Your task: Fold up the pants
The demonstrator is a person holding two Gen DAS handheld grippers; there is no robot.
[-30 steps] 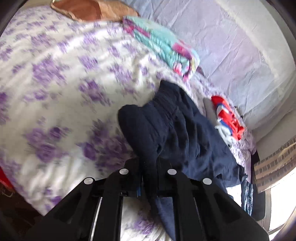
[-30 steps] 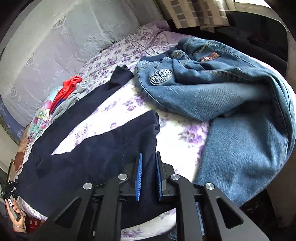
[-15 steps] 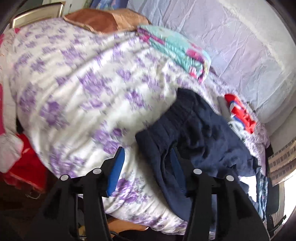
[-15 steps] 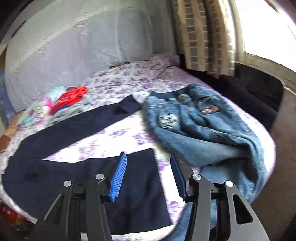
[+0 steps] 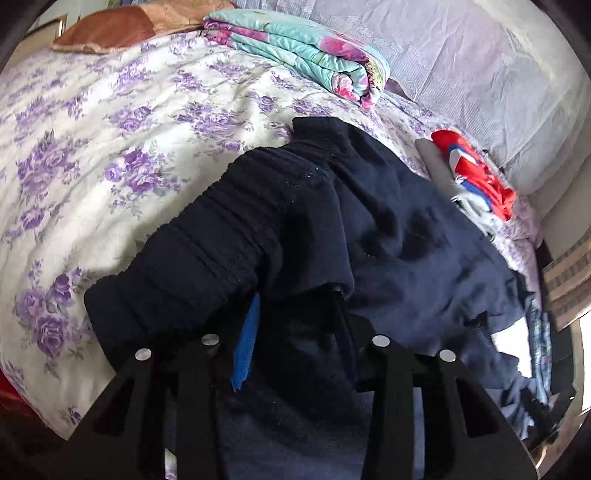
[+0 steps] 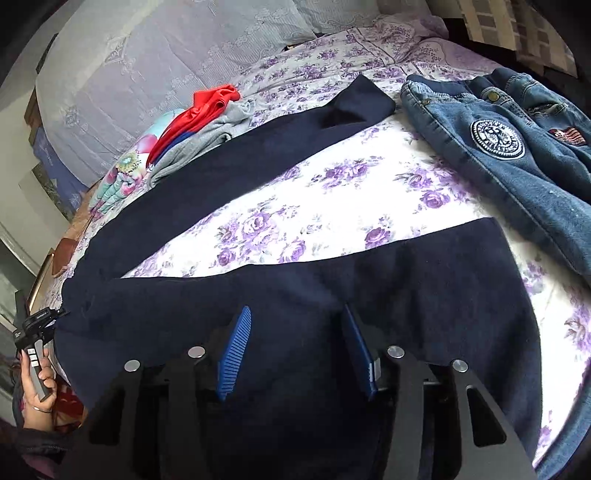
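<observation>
The dark blue pants point(image 6: 229, 236) lay spread across the middle of the flowery bed point(image 6: 332, 184). The left gripper point(image 5: 295, 314) had its fingers wide around the bunched waistband. The right gripper point(image 6: 295, 325) was wide too, over one leg. Jeans point(image 6: 517, 147) sat at the upper right.

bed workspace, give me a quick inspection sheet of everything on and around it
surface: white bedspread with purple flowers, rumpled.
job's things: dark navy fabric pants lie spread, legs apart in a V; ribbed waistband bunched.
clutter: blue denim jeans with round patch; red and grey garment pile; folded turquoise floral blanket; brown cushion.
grippers: left gripper open, navy cloth draped between its fingers; right gripper open over the near leg.
cables: nothing seen.
surroundings: pale lilac lace-covered backrest; checked curtain.
</observation>
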